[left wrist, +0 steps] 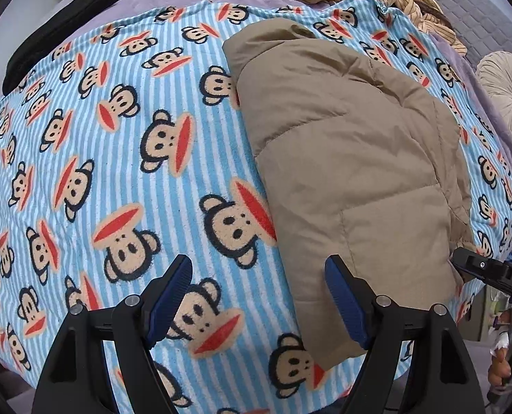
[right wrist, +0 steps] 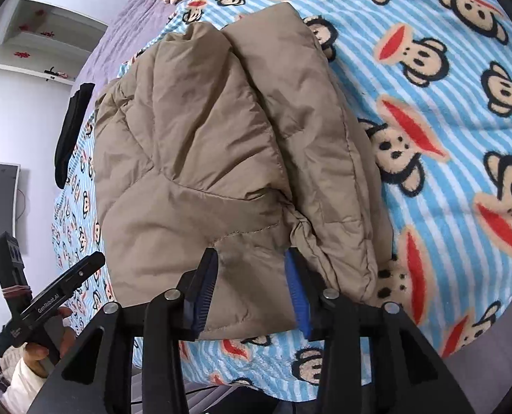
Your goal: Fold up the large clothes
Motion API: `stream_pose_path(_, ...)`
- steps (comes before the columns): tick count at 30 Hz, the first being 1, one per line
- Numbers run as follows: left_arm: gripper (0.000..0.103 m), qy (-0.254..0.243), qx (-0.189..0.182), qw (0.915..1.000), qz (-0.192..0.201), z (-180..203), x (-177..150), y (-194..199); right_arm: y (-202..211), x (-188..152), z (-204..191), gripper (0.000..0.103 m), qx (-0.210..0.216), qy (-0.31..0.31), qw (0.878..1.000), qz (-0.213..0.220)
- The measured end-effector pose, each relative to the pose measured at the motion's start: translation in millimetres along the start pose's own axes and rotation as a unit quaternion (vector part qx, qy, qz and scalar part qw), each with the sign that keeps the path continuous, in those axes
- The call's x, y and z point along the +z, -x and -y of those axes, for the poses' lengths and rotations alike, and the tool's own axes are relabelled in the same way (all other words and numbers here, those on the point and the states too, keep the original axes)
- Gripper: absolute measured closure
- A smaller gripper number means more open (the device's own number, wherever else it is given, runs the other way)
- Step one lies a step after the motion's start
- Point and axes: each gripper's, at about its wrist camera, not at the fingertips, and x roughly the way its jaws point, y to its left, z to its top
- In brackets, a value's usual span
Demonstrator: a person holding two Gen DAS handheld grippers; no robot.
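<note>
Jacket (right wrist: 221, 158) — tan, puffy, folded, on monkey-print blanket (left wrist: 118, 158) over the bed.
Left claw (left wrist: 259, 296) — released, above the blanket at the jacket's near edge; right pad over the fabric.
Right claw (right wrist: 252, 286) — jaws astride the hem, seemingly slack, no firm pinch visible.

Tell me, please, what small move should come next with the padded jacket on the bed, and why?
Probably lift the right gripper clear of the tan jacket. The jacket already lies folded lengthwise on the monkey-print blanket, the near hem sits between parted jaws, and the left gripper hangs open beside it, holding nothing.
</note>
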Motion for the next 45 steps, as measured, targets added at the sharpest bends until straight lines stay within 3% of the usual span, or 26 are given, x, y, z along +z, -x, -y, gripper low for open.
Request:
stream_pose_path(1,0.0,-0.001,0.004,1.0,0.004,-3,-2,4,1,-1,-6,0.056,0.0,0.002,1.0,0.003)
stream_pose_path(5,0.0,-0.002,-0.001,0.9998,0.017,-14,-3,16,1,-9,-28,0.051,0.001,0.008,1.0,0.014)
stream_pose_path(16,0.0,0.004,-0.007,0.9999,0.008,-31,-10,13,5,-26,-48,0.023,-0.019,0.008,0.999,0.034)
stream_pose_path(20,0.0,0.013,0.0,0.9999,0.004,-26,-1,6,14,-22,-43,0.022,-0.032,0.013,0.999,0.036)
stream_pose_path(38,0.0,0.075,0.017,0.997,-0.011,2,37,-14,25,72,-15,0.016,-0.044,0.075,0.996,0.003)
stream_pose_path(40,0.0,0.079,0.02,0.9966,-0.017,2,38,-20,23,78,-11,0.0,-0.05,0.078,0.996,0.003)
stream_pose_path(45,0.0,0.085,0.022,0.9956,-0.032,3,37,-33,15,91,0,0.0,-0.05,0.086,0.995,-0.012)
